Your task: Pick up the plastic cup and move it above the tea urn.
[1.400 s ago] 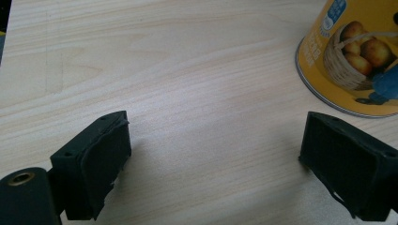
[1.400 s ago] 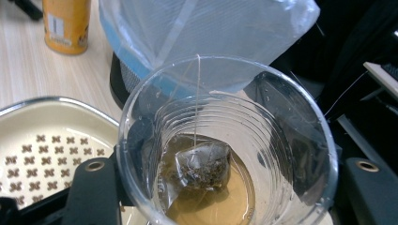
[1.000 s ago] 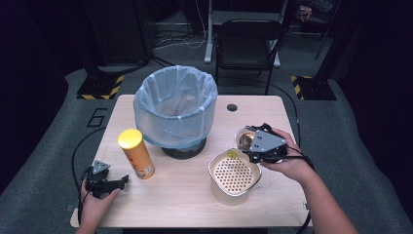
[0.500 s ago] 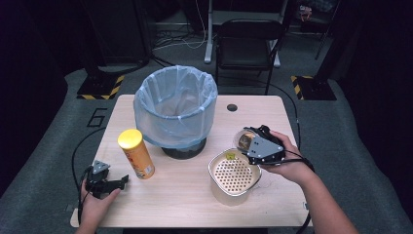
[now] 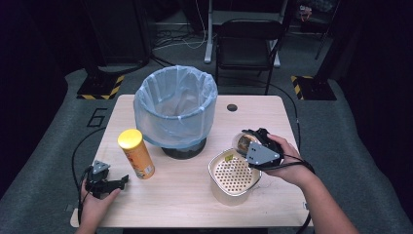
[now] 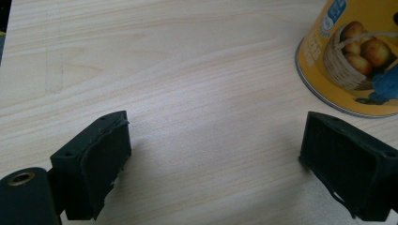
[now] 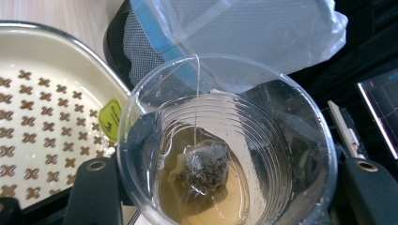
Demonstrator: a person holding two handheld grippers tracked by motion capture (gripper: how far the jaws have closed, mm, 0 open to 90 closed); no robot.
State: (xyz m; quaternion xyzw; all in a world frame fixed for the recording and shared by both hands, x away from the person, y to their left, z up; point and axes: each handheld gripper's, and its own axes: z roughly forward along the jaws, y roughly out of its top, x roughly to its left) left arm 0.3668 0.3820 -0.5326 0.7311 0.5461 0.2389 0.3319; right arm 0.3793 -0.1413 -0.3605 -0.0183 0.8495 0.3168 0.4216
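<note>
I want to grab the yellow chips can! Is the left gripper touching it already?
Apart. In the left gripper view, the left gripper has bare table between its open jaws, and the yellow chips can stands beyond the far jaw, with wood showing between.

Light wood table (image 5: 195, 204) with a small dark round cap (image 5: 232, 107) near the far edge. Sitting on it: a black mesh bin (image 5: 176, 109) lined with a pale blue bag, a yellow chip can (image 5: 136, 153) standing upright, and a cream perforated tray (image 5: 234, 176) just right of the bin.
</note>
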